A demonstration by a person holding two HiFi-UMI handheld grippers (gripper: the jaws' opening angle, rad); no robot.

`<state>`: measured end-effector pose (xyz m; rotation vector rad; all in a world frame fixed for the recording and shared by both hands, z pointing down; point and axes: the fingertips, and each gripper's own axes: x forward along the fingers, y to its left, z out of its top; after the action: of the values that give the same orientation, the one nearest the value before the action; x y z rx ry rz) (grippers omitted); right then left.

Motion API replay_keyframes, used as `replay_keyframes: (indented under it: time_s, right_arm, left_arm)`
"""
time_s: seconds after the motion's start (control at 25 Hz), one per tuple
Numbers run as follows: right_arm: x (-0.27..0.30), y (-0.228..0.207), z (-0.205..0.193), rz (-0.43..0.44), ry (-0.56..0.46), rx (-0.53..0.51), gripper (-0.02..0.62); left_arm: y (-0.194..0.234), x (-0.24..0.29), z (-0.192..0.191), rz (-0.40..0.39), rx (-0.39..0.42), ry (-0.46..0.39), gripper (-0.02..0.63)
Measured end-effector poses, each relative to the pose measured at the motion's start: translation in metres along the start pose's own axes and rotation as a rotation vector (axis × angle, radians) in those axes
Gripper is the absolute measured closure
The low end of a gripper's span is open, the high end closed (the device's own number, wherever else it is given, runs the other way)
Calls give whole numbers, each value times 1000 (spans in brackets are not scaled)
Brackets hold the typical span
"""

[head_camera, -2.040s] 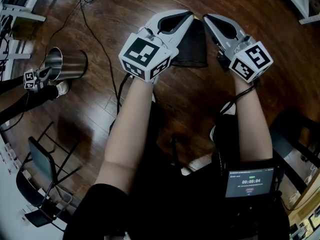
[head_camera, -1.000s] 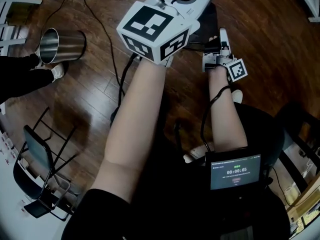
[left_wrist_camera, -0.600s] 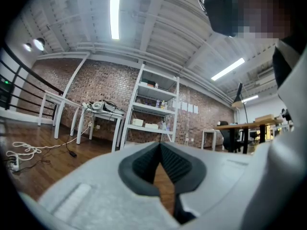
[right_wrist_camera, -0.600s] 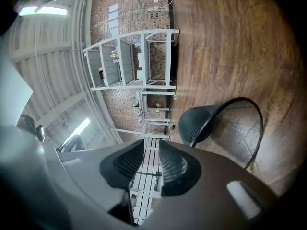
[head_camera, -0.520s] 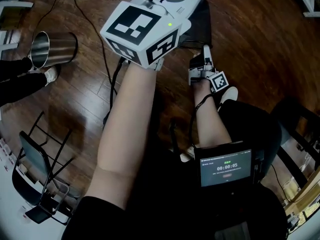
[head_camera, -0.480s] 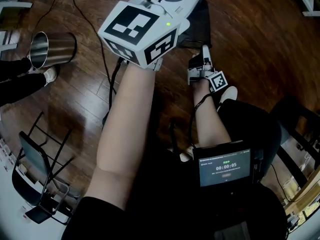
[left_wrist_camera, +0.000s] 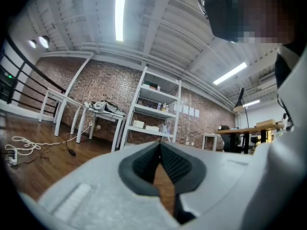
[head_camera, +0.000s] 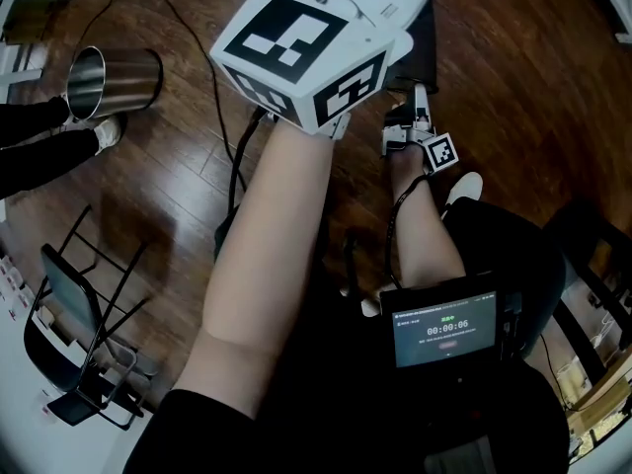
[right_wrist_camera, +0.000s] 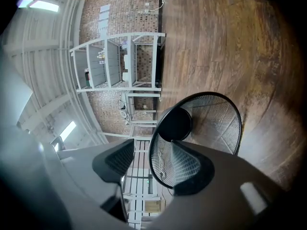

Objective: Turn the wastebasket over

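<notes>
Steel canister [head_camera: 117, 75], laid on its side on wooden floor [head_camera: 513, 87]. Black folding chair [head_camera: 71, 312], placed lower left. Lit screen [head_camera: 444, 326], worn at waist. White shelving [left_wrist_camera: 156, 104], set against brick wall [left_wrist_camera: 103, 87]. Strip light [left_wrist_camera: 120, 8], mounted overhead.

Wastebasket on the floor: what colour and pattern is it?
The wastebasket is black wire mesh with a solid base, clearest in the right gripper view.

We are looking at a dark plank floor [head_camera: 553, 97] carrying a black mesh wastebasket [right_wrist_camera: 218, 121] lying on its side, a steel bin [head_camera: 117, 75] also lying sideways, a white cord [left_wrist_camera: 21, 143] and a folding chair [head_camera: 79, 324].
</notes>
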<state>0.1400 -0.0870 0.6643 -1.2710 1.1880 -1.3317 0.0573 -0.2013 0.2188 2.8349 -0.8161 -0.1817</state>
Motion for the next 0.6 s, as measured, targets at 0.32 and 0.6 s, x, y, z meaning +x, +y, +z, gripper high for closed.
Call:
replay_keyframes:
  time_s: [0.32,0.6]
  right_arm:
    - [34,-2,-2,12,-20,26,359]
    - [57,-2,0,18,-16,23,452]
  left_arm:
    - [2,-2,3,4,-9,-6,606]
    - [4,-2,4,7,-15,-9,606]
